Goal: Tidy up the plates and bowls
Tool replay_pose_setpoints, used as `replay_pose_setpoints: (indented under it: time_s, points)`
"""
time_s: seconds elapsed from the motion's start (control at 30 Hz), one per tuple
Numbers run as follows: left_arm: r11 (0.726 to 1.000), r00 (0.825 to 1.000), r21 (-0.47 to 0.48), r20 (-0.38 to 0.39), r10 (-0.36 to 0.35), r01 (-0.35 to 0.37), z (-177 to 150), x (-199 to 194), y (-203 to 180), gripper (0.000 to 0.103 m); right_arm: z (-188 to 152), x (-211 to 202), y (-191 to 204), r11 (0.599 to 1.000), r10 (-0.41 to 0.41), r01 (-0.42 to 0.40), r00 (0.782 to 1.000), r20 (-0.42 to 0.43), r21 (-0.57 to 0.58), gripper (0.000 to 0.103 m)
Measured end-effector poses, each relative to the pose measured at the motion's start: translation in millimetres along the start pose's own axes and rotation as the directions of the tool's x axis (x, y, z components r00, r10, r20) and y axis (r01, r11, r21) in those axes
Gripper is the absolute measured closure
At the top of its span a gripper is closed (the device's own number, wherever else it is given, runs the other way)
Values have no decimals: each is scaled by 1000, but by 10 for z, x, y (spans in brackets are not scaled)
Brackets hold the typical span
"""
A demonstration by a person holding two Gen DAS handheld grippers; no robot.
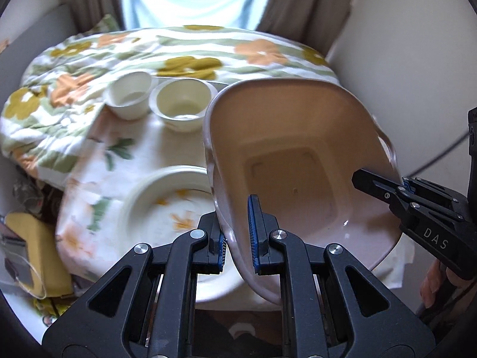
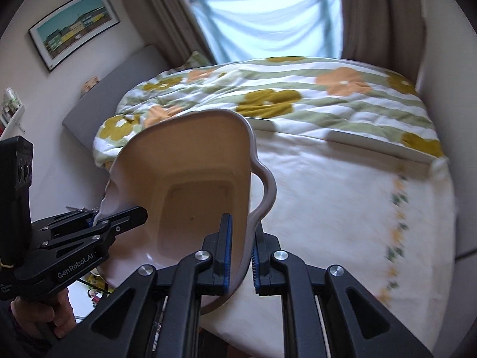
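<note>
A large pinkish-beige square dish (image 1: 298, 155) with scalloped handles hangs tilted above the table, held by both grippers. My left gripper (image 1: 237, 238) is shut on its near rim. My right gripper (image 1: 387, 185) is clamped on the opposite rim. In the right wrist view the dish (image 2: 196, 179) fills the left centre; my right gripper (image 2: 241, 247) pinches its edge beside a handle, and my left gripper (image 2: 101, 219) grips the far side. Two small white bowls (image 1: 129, 94) (image 1: 182, 104) stand side by side at the table's back. A shallow white plate (image 1: 167, 205) lies under the dish's left edge.
The table carries a white floral cloth (image 1: 98, 149) (image 2: 342, 208). Behind it lies a bed with a flowered duvet (image 2: 298, 98), then a window with curtains. A yellow object (image 1: 32, 253) sits low at the left. A person's hand (image 2: 44, 307) holds the left gripper's handle.
</note>
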State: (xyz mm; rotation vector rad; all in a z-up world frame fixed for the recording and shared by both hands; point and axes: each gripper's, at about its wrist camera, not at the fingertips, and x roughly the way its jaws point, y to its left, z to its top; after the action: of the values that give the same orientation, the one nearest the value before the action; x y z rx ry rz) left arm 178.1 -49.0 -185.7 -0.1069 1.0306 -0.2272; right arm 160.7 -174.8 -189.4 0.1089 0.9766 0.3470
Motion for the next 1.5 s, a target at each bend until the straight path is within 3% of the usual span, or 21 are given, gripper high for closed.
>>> replay_pose_setpoints:
  time_s: [0.23,0.4,0.63,0.97,1.0,1.07,1.1,1.13,1.2,1.27,1.33,1.5]
  points:
    - [988,989,103,-102,-108,118,-198,523,-962,92,-436,-247,-869,982,-139,142,990,-33,127,92]
    - [975,968,124,-199,-155,182,-352,1032,-1387,92,-622,-127,-1346,957,-174,186,982,-73,220,92]
    - [971,962,165,-239,-132,174,-492,1383,-1528,92,-844,93,-1718,937,-175,195,980,-92,289,92]
    - [971,975,198,-202,-92,132,-497,1447,-1562,91,-1074,122,-1951,928,-128,147,989,-78,344,92]
    - [971,976,203,-202,-82,124,-506,1441,-1572,87,-1077,123,-1974,925,-123,142,990,-75,354,92]
    - [971,979,217,-197,-60,103,-488,1447,-1584,63,-1083,137,-1985,920,-108,129,991,-79,370,92]
    - [970,981,226,-187,-45,88,-484,1447,-1599,33,-1086,145,-1987,918,-106,129,991,-83,375,92]
    - [970,987,234,-161,-31,69,-487,1412,-1607,19,-1089,150,-1983,917,-105,130,991,-85,378,92]
    - [968,991,242,-126,-37,67,-473,1366,-1619,19,-1099,145,-1974,915,-110,133,990,-83,380,86]
    - [967,991,248,-131,-27,59,-463,1358,-1626,19,-1112,104,-1964,912,-125,141,990,-65,384,66]
    - [967,991,250,-131,-20,52,-460,1314,-1614,19,-1115,41,-1972,907,-121,131,991,-50,400,54]
    - [971,995,238,-102,-9,33,-396,1015,-1521,19,-1050,-227,-1911,905,-154,150,988,-24,398,54]
